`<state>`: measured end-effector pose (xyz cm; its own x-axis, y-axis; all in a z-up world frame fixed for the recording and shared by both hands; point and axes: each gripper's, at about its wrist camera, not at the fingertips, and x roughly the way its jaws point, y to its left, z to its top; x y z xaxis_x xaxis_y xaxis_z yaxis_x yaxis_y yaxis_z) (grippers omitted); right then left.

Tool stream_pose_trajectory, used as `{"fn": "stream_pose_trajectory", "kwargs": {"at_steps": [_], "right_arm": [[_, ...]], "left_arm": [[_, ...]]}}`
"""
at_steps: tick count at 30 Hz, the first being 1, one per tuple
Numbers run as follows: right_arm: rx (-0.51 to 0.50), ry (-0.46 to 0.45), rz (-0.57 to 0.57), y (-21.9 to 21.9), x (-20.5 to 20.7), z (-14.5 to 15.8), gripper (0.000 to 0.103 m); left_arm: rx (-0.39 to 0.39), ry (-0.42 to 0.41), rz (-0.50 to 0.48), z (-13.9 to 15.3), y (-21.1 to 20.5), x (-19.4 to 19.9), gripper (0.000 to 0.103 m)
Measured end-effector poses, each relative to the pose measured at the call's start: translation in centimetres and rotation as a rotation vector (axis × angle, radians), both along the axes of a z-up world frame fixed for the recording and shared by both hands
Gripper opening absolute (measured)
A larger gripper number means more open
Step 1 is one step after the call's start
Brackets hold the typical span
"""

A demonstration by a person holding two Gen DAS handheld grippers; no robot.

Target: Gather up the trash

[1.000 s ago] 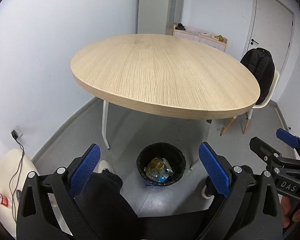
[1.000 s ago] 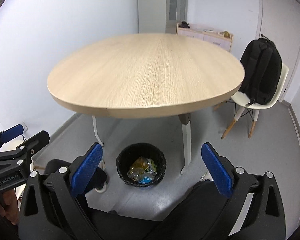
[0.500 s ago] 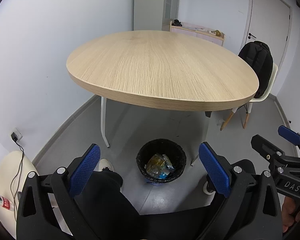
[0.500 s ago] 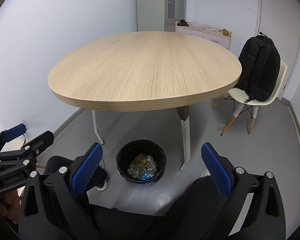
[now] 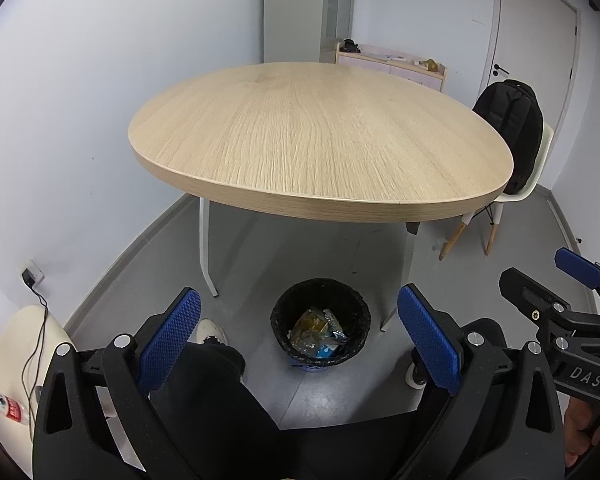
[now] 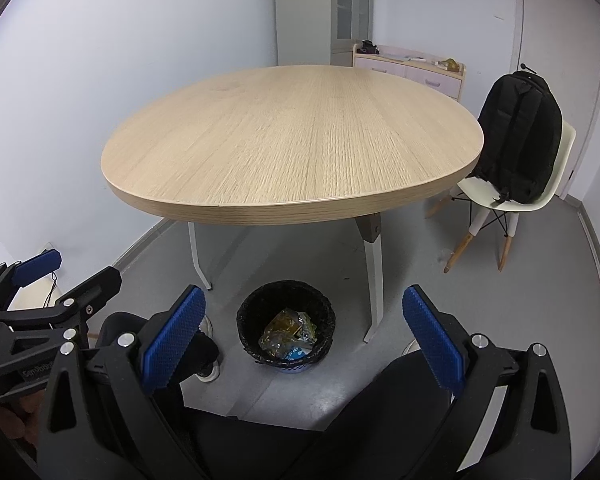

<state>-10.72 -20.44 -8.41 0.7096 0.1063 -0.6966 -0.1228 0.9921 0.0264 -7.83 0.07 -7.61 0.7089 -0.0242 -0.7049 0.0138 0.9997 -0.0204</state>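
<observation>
- While both views are tilting up since a second ago, the table [image 5: 320, 136] is sliding lower in frame; collecting looks finished.
- One left gripper [image 5: 300, 340] and one right gripper [image 6: 304, 340] are hanging spread, holding nothing.
- One bin [image 5: 320, 322], lower centre, is holding the wrappers [image 5: 314, 338]; I cannot count them.
- One chair [image 6: 508, 196] is bearing one backpack [image 6: 520, 136] at right.

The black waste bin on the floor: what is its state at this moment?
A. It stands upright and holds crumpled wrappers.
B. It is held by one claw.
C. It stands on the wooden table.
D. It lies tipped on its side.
A: the black waste bin stands upright on the grey floor below the table edge, with crumpled wrappers inside; both claws are open and hold nothing.
</observation>
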Motion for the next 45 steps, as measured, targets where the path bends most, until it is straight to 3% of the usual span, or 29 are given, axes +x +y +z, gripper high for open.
{"fn": "stream_pose_trajectory", "kwargs": {"at_steps": [45], "right_arm": [[-0.007,-0.002,-0.015,-0.51,0.28,0.12,0.095]], "left_arm": [[-0.015,0.005,-0.028,0.16,-0.71,-0.06,0.097]]}}
